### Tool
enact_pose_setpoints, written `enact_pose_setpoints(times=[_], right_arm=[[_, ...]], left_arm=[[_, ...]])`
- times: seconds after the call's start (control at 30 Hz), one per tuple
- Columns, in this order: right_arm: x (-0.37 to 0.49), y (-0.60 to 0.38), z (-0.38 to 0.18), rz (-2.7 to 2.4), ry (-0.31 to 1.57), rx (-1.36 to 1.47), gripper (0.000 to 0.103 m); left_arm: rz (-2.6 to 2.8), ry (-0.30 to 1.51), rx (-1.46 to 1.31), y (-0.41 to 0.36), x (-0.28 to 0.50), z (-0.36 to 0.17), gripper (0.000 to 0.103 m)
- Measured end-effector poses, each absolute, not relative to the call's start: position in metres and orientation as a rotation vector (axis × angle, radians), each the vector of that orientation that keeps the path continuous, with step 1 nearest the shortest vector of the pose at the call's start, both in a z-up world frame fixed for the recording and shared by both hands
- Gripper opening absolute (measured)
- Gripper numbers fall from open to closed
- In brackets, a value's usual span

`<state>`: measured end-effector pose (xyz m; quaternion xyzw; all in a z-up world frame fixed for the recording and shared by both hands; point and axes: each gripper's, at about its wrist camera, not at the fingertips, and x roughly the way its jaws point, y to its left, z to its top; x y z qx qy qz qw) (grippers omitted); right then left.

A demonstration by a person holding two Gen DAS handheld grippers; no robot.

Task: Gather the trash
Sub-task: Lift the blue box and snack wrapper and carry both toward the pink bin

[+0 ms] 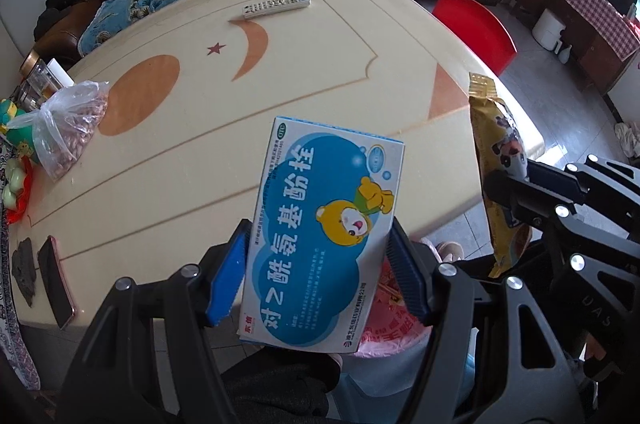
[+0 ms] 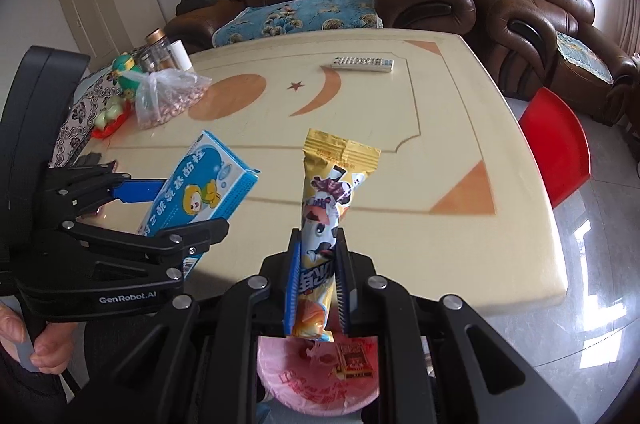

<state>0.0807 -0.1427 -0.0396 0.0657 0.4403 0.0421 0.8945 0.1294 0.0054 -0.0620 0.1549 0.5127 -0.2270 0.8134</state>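
Note:
My left gripper (image 1: 316, 264) is shut on a blue and white medicine box (image 1: 324, 224) with a cartoon bear, held upright past the table's near edge. The box also shows in the right wrist view (image 2: 200, 184), between the left gripper's fingers (image 2: 136, 190). My right gripper (image 2: 318, 276) is shut on a yellow snack wrapper (image 2: 324, 216) with a cartoon cow, held upright; the wrapper also shows in the left wrist view (image 1: 496, 164). Below both grippers sits a bin lined with a pink bag (image 2: 316, 384), (image 1: 396, 332), with some trash inside.
The cream table (image 2: 400, 144) carries a remote control (image 2: 362, 63), a clear bag of peanuts (image 2: 168, 96), jars and toys (image 2: 128, 72) at the left, and a phone (image 1: 56, 280) by a dark lump. A red stool (image 2: 560, 152) stands at the right, brown sofas behind.

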Motion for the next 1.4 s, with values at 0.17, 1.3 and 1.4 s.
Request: enact_pose_setpoints(times=[0.17, 1.3, 1.4], right_arm=[[0.059, -0.141, -0.048, 0.09, 0.929, 0.124, 0.016], [0.012, -0.161, -0.181, 0.023, 1.181, 0.159, 0.016], [0.015, -0.16, -0.204, 0.031, 1.226, 0.173, 0.016]], left_arm=[[-0.501, 1.094, 0.338, 0.002, 0.103, -0.07, 0.065], [-0.498, 1.265, 0.335, -0.007, 0.044, -0.208, 0.065], [-0.509, 1.294, 0.323, -0.008, 0.044, -0.224, 0.065]])
